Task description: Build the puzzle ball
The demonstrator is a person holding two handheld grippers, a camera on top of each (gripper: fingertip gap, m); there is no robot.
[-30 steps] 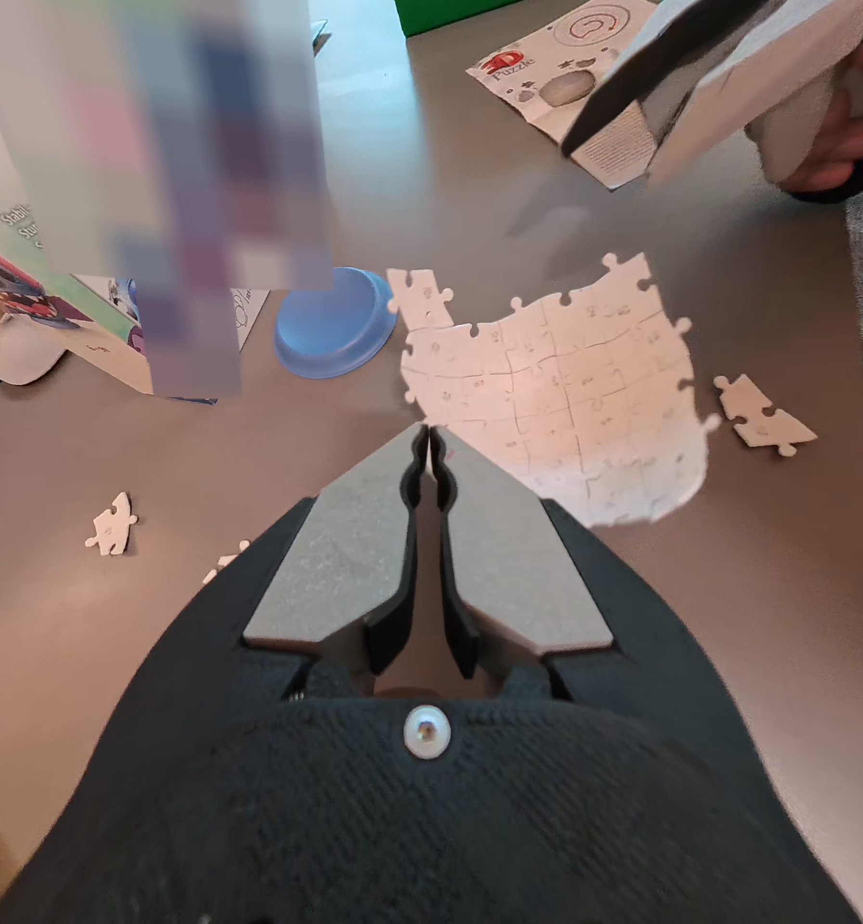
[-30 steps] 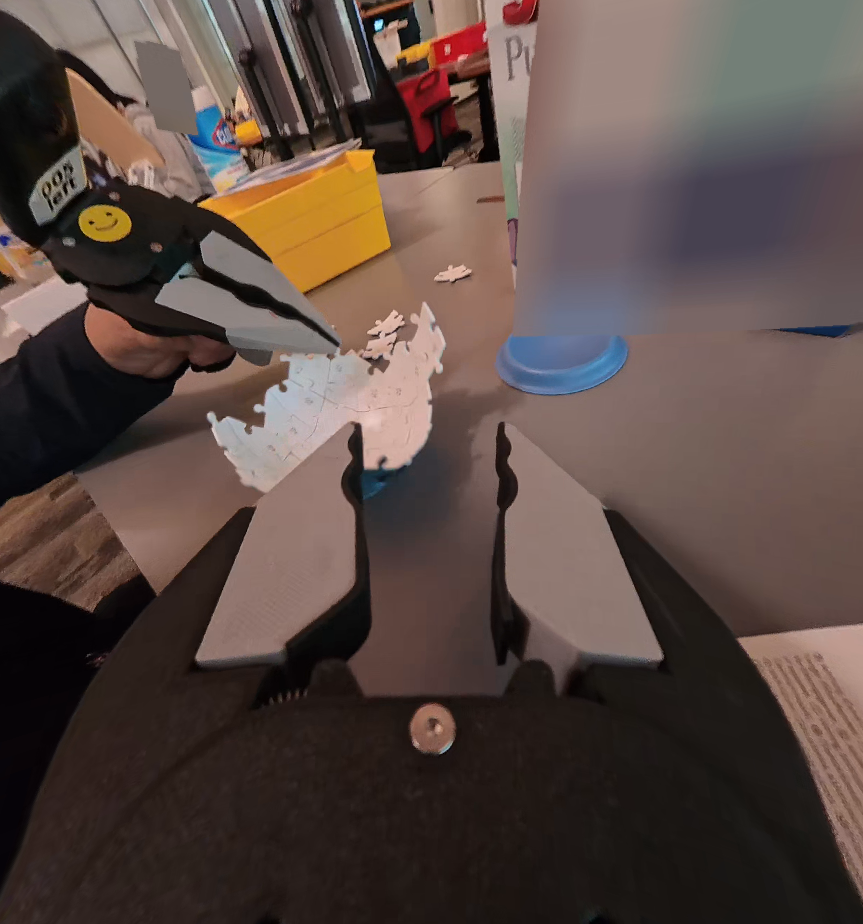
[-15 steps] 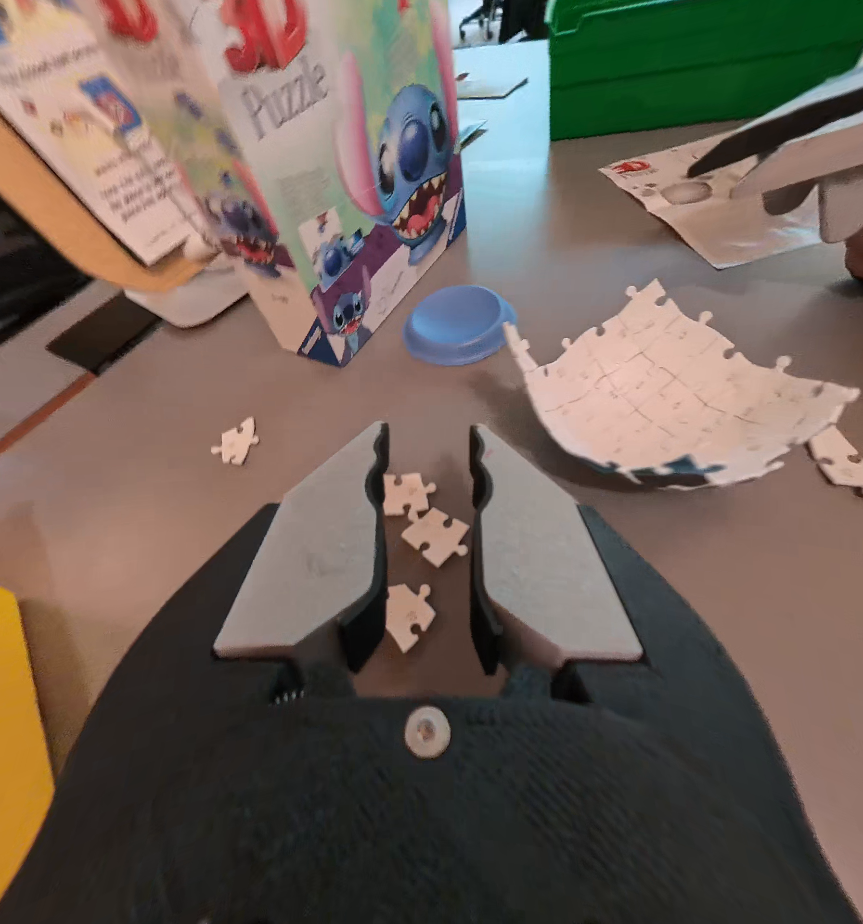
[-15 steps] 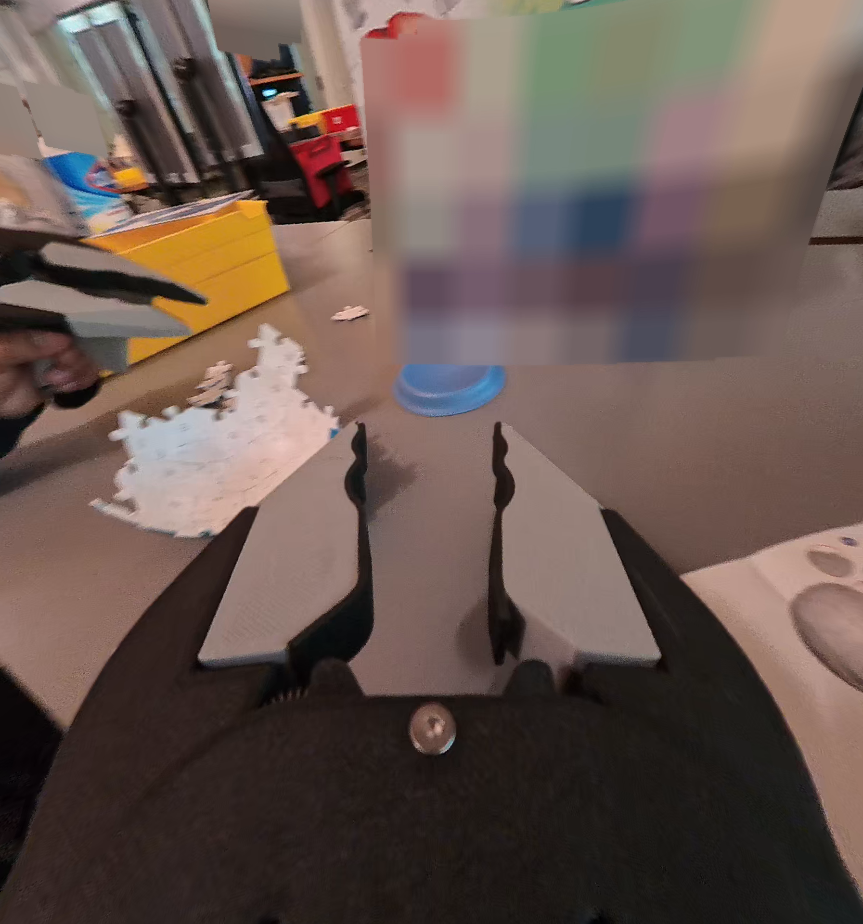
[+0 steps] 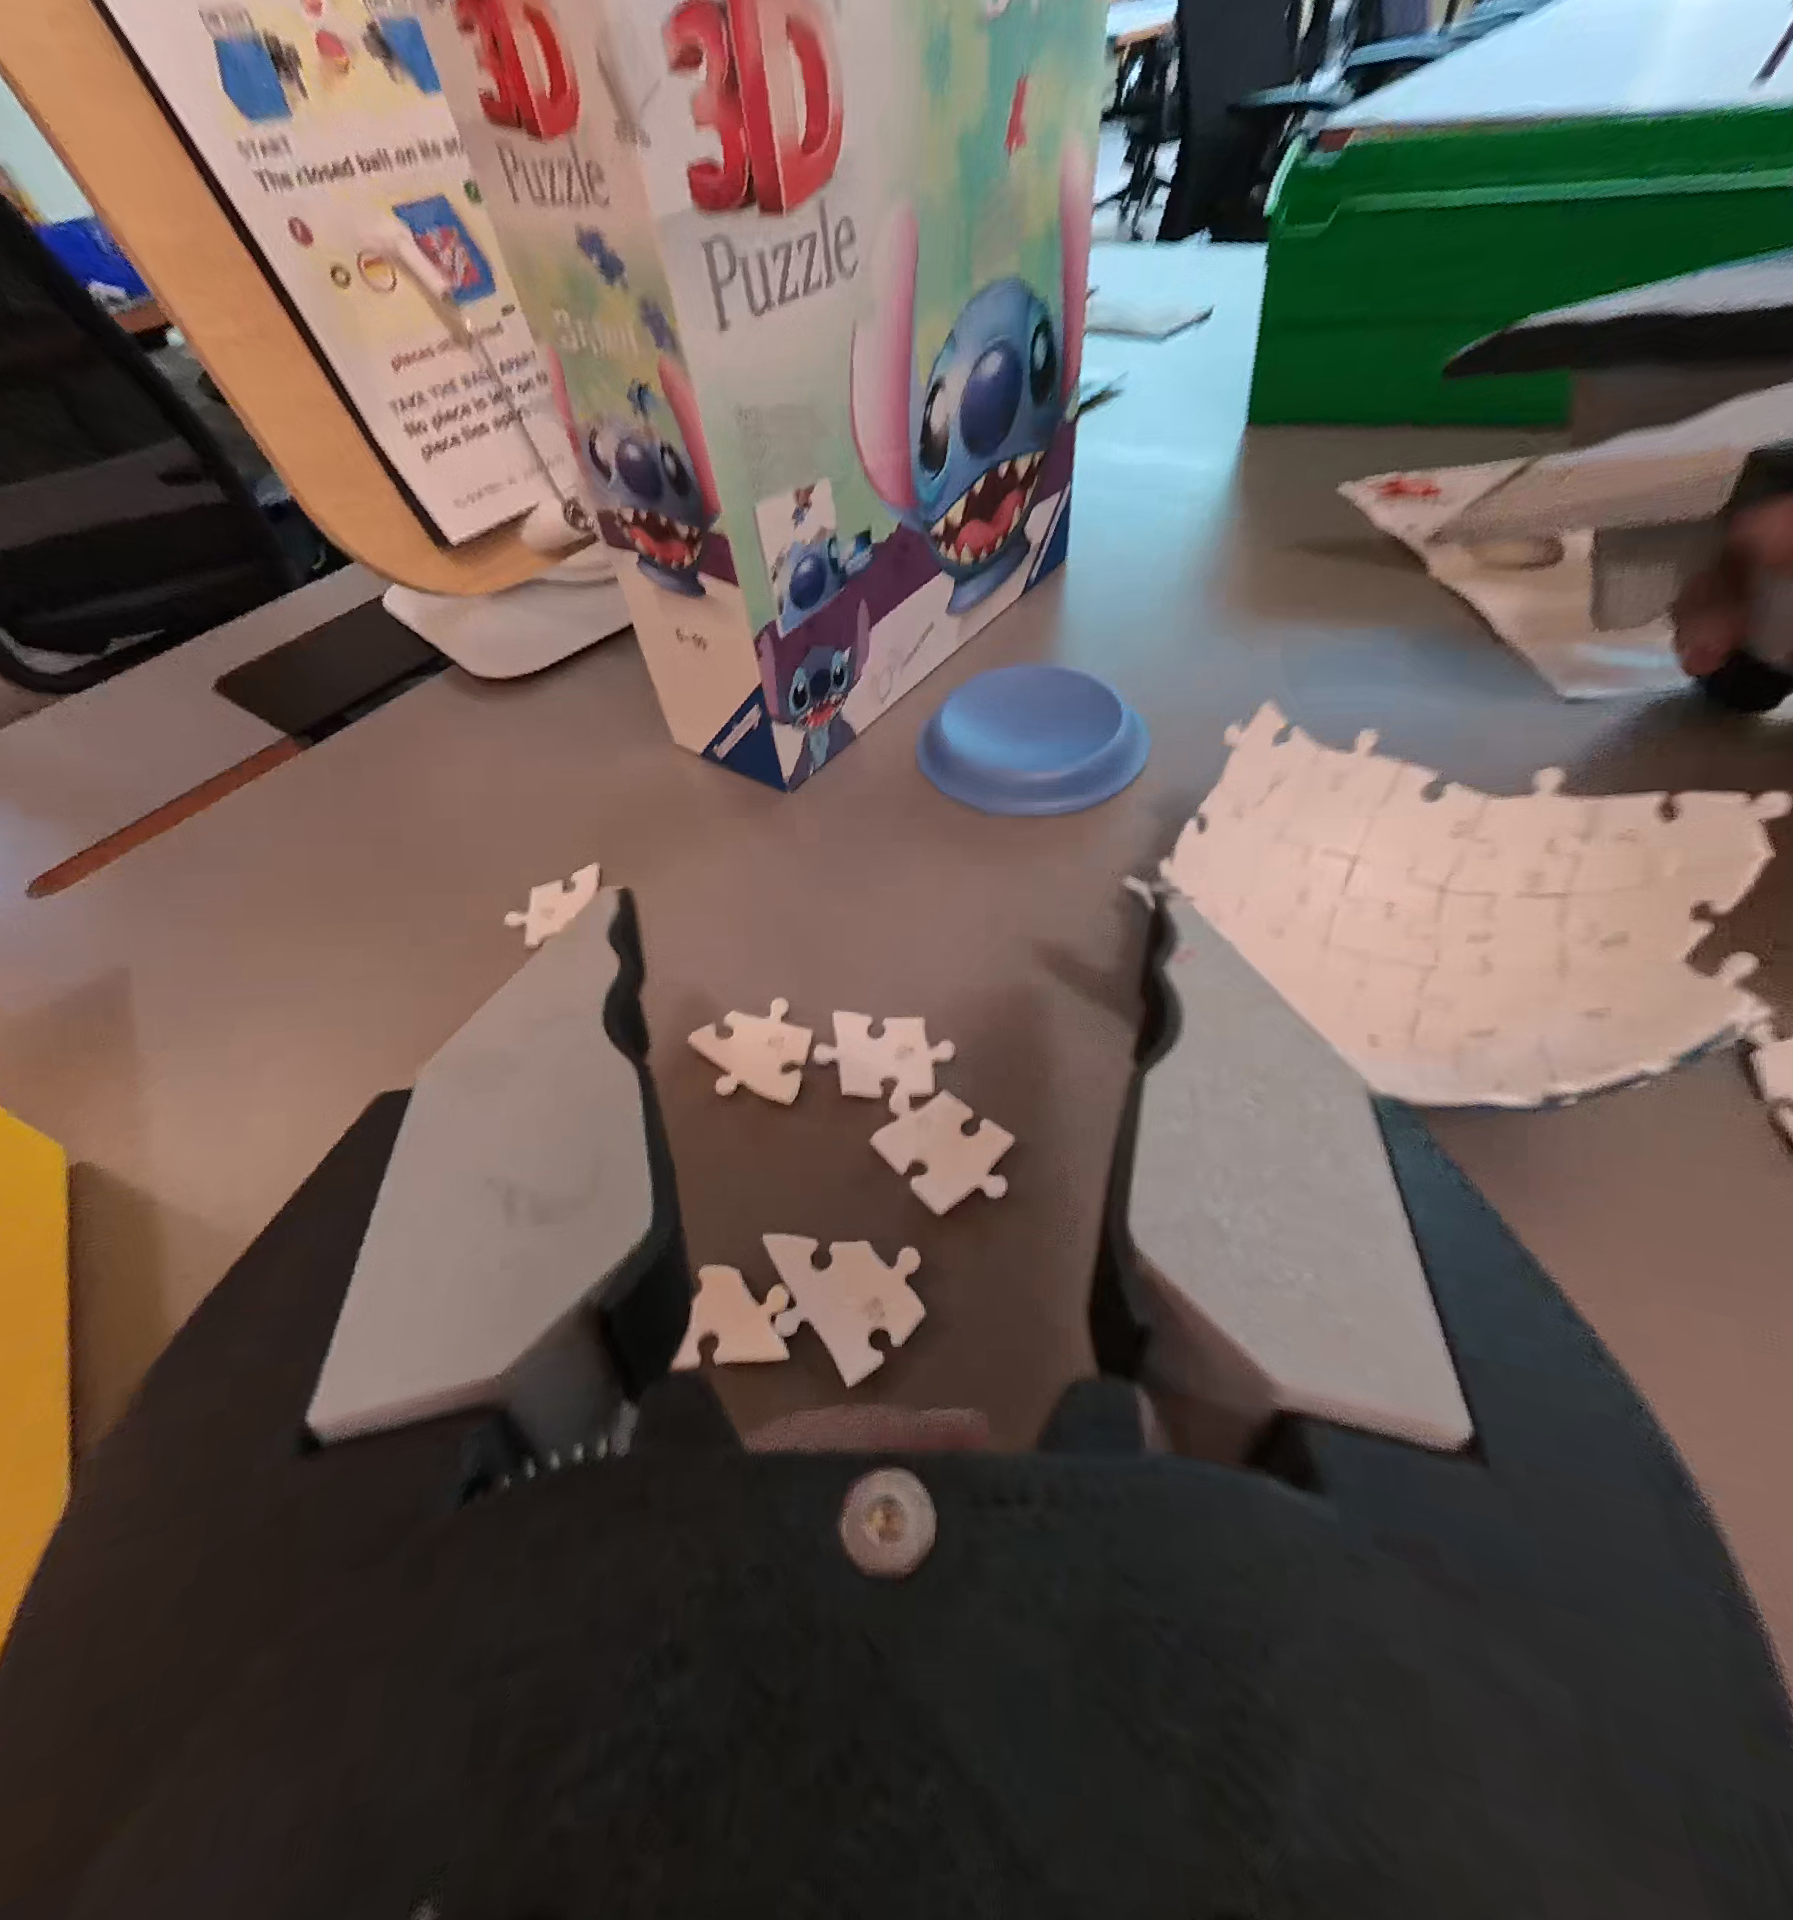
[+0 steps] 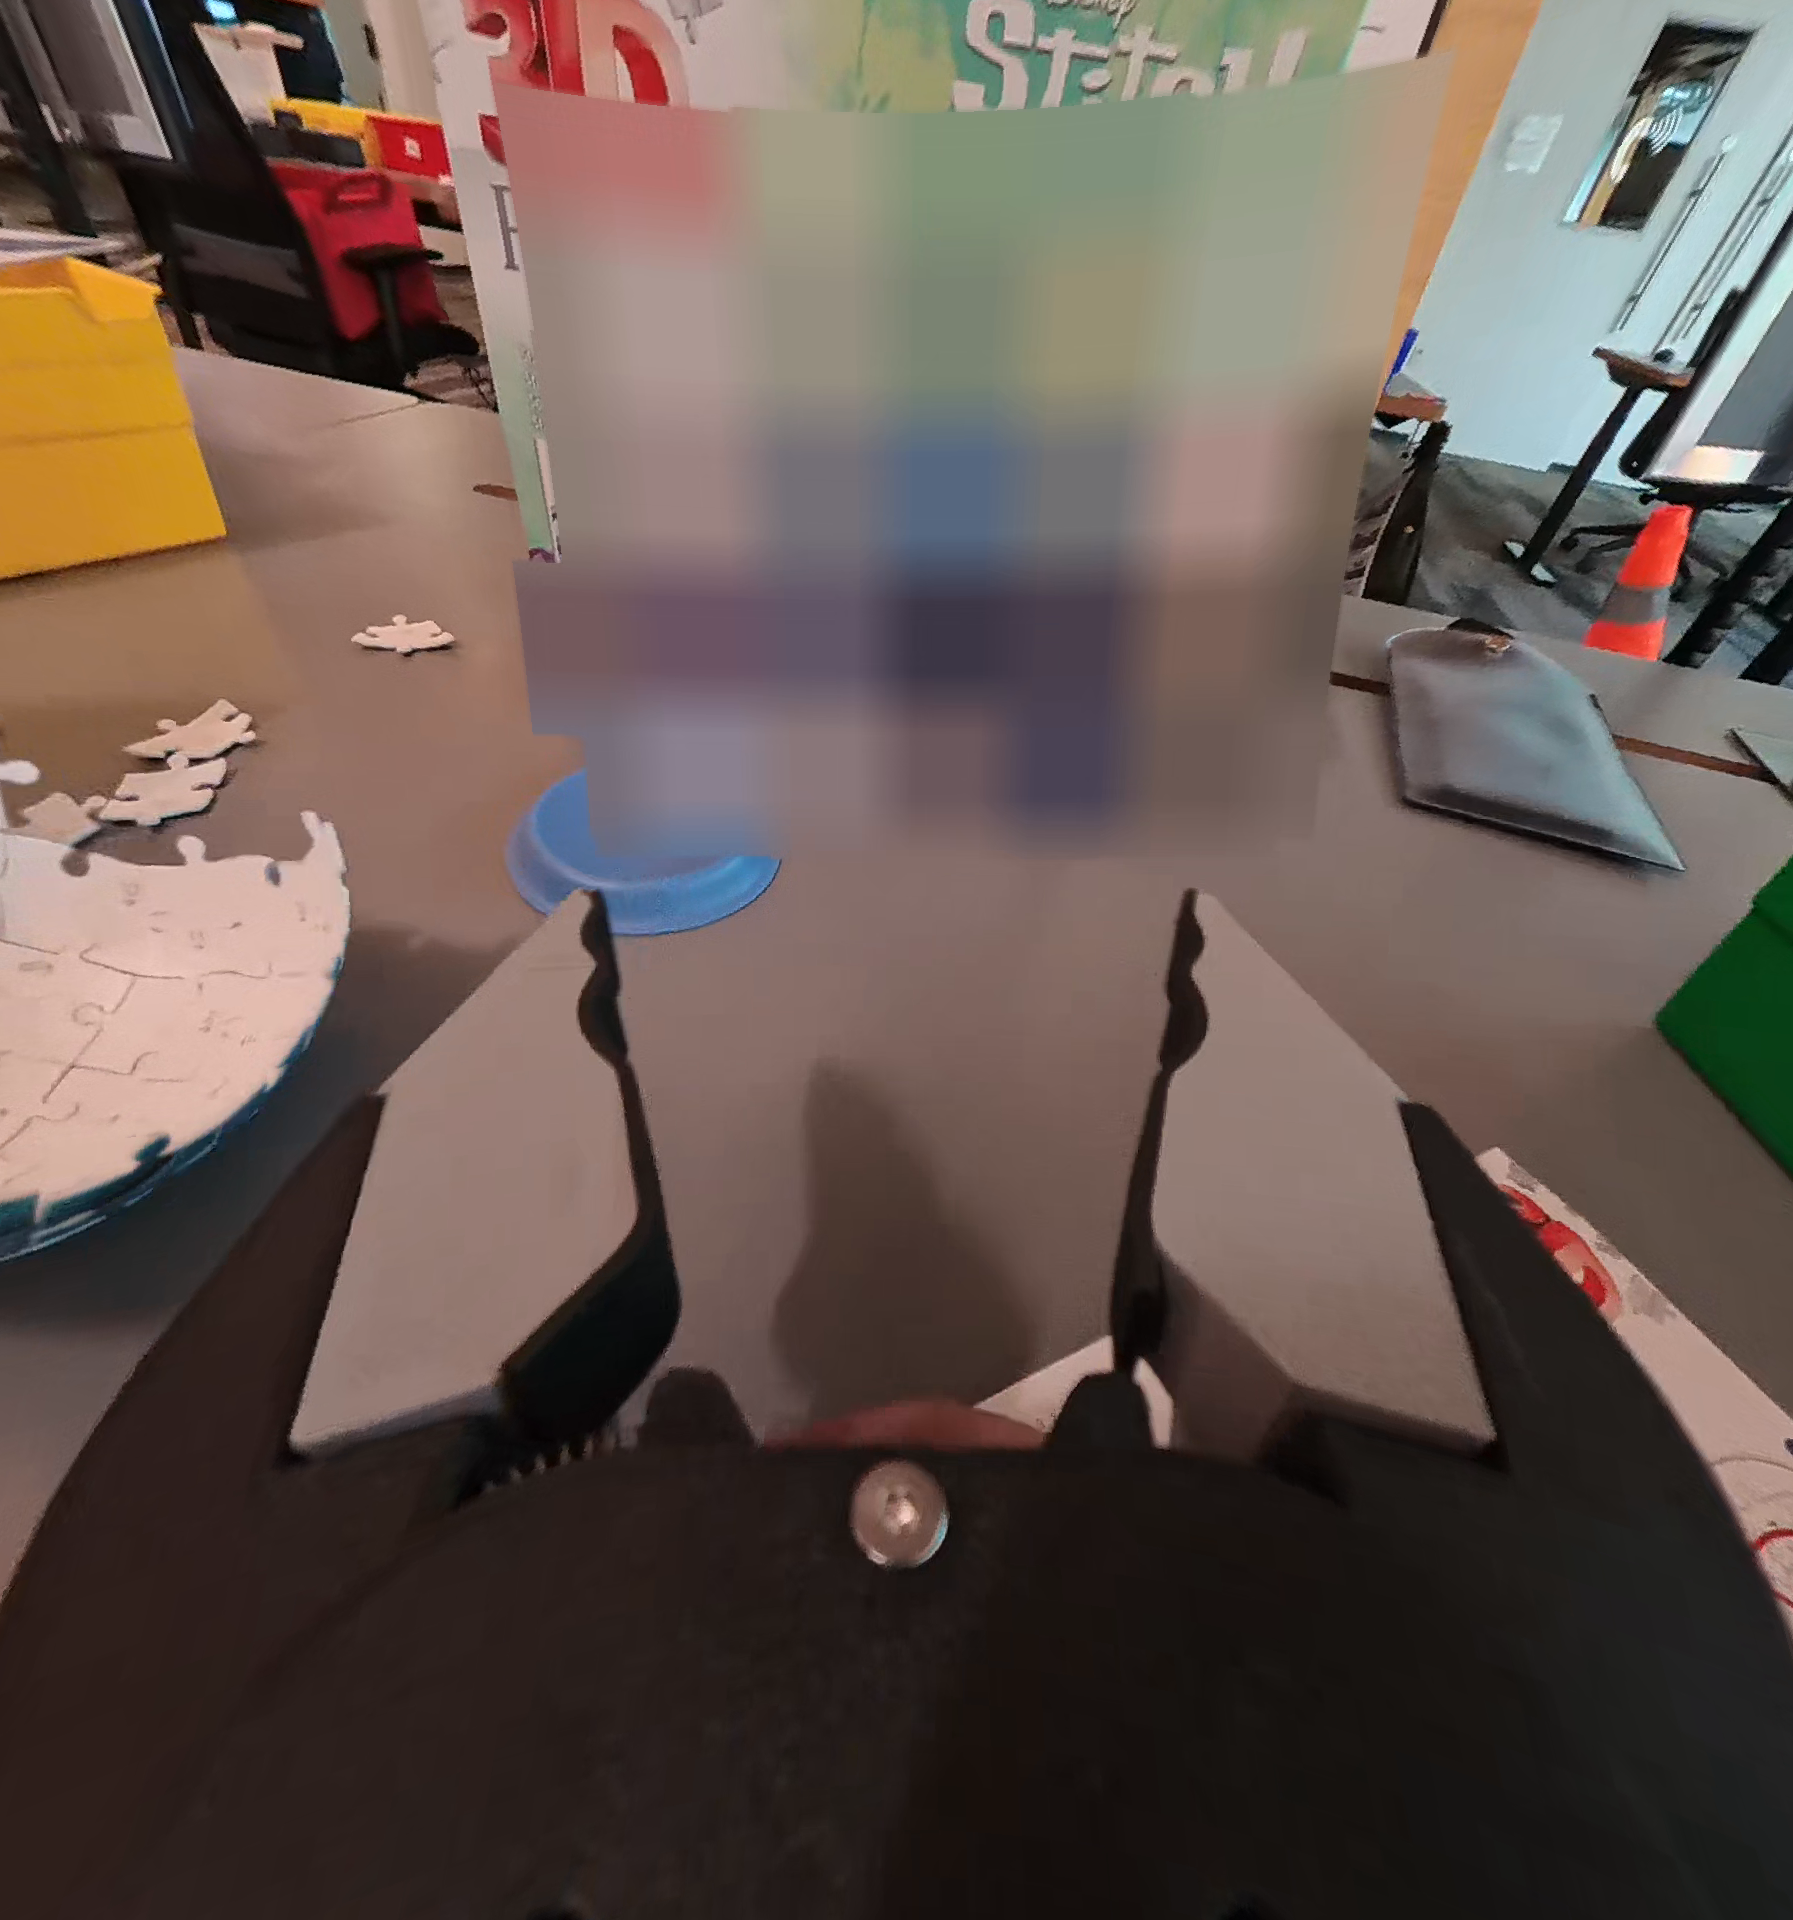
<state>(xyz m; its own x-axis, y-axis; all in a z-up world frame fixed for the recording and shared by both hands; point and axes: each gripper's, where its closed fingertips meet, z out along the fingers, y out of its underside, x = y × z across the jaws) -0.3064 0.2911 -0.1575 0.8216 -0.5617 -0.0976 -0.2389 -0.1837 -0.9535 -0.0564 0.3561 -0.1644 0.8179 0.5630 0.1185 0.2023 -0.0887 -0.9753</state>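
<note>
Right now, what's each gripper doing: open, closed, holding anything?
Left gripper: open, empty, above the loose puzzle pieces.
Right gripper: open, empty, over bare table.

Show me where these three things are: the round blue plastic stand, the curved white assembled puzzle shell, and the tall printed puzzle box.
Round blue plastic stand (image 5: 1033, 740): left wrist view, top face.
Curved white assembled puzzle shell (image 5: 1463, 914): left wrist view, inner surface.
Tall printed puzzle box (image 5: 850, 436): left wrist view, front panel.
</note>
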